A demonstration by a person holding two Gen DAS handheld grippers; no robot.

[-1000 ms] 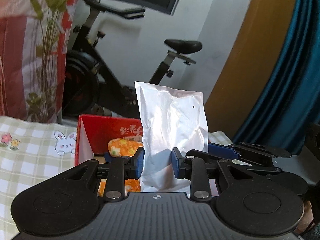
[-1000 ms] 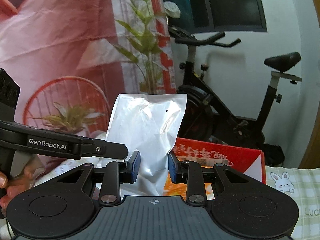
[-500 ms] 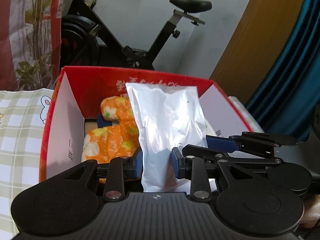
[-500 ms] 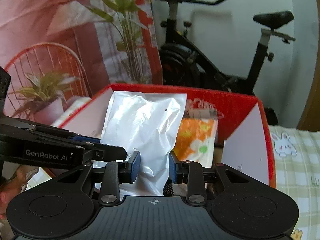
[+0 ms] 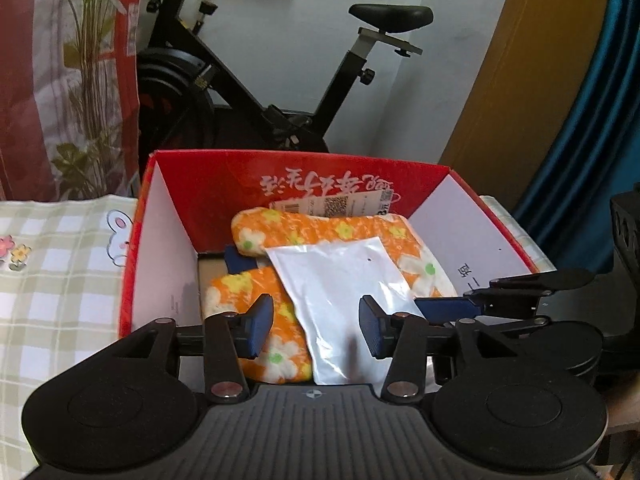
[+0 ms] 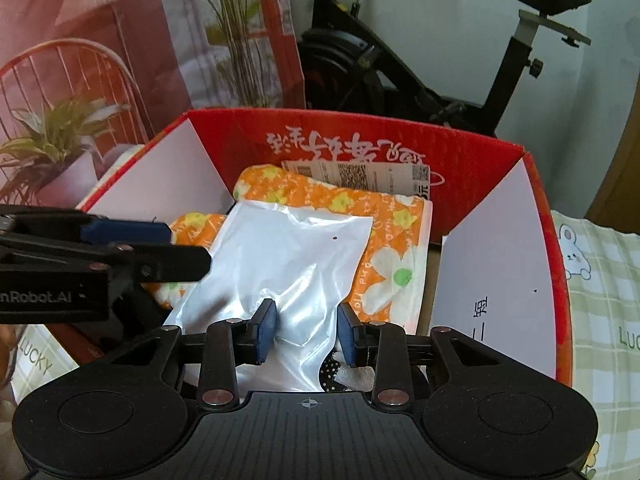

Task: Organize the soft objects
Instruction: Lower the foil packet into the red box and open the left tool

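A white plastic pouch lies inside a red cardboard box, on top of orange flowered soft packs. My left gripper is open above the pouch's near end, jaws well apart and not touching it. In the right wrist view the pouch lies flat in the box on the orange packs. My right gripper is open, its jaws apart either side of the pouch's near end. The left gripper's fingers reach in from the left.
The box stands on a green checked cloth with rabbit prints. A black dotted item lies under the pouch's near edge. An exercise bike stands behind the box. A printed red curtain hangs at left, a blue curtain at right.
Both grippers lowered the pouch into the box and opened. The pouch, held upright before, now lies flat on the orange packs.
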